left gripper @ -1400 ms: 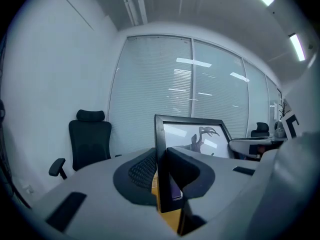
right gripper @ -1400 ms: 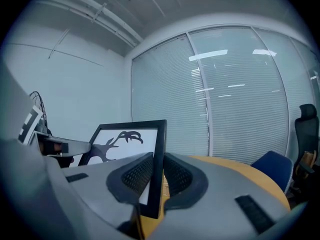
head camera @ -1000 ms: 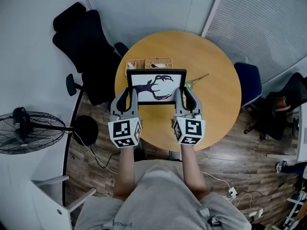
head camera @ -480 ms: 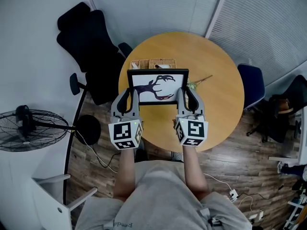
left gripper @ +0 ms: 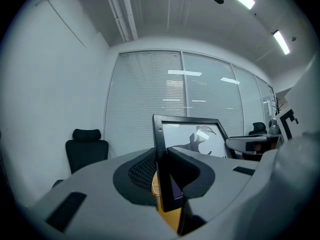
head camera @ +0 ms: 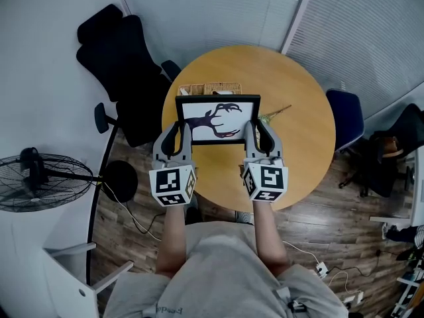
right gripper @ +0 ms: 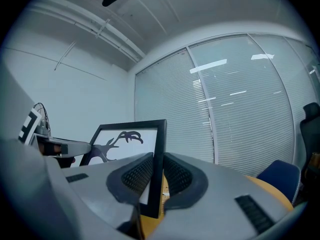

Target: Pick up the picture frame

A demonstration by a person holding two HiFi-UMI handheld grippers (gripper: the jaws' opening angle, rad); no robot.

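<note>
Fingers [left gripper: 142,170] of my left gripper [head camera: 180,130] and right gripper [head camera: 254,130] pinch the two short side edges of the picture frame [head camera: 217,118], which stands upright over the near part of the round surface [head camera: 298,131], long axis running left to right between both hands, picture facing me.

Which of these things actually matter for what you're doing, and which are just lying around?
In the job: black picture frame with antler print, clamped by left gripper and right gripper.

Just lying about: woven wicker basket, thin plant sprig, round wooden table, black office chair, blue chair, black floor fan.
</note>
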